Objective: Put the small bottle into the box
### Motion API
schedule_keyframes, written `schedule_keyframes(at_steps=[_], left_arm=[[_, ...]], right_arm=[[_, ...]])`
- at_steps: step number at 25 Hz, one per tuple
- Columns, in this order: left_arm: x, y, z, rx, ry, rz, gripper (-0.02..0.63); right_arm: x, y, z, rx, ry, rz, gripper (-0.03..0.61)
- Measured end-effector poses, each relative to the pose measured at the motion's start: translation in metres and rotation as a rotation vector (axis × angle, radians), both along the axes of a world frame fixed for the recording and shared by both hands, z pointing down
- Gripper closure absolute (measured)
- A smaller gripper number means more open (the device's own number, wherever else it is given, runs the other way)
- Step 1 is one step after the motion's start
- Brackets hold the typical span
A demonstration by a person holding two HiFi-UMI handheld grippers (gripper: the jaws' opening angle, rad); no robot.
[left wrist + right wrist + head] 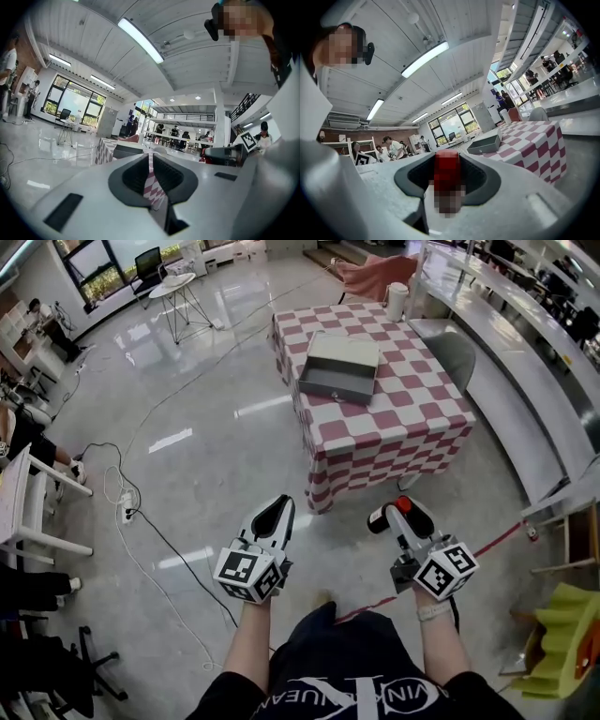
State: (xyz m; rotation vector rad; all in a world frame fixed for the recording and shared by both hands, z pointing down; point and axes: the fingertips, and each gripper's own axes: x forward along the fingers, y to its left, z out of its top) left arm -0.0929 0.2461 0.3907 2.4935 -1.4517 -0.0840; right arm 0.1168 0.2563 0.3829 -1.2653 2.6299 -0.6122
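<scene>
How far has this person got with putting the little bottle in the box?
Done: the small bottle is picked up, clamped in the right gripper. In hand: carrying it; the person stands some way short of the checked table. Left: reach the open grey box on it and drop the bottle in. The left gripper is shut and empty.

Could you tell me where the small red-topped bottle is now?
The small red-topped bottle is clamped in the right gripper, lower right in the head view, far from the grey metal box on the checked table.
</scene>
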Motion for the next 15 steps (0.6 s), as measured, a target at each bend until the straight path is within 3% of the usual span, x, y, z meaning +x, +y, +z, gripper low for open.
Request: schedule_keyframes(at_steps=[6,15], left_arm=[[-0.005,-0.017,0.017,-0.041,-0.002,0.029,0.583],[-0.026,-0.043,0.028,-0.069,0.010,-0.009,0.583]], right_arm=[[-0.003,-0.016,0.006,-0.024,-0.004,0.019,0.425],[-0.015,-0.053,0.018,-0.050,-0.019,-0.002,0.425]])
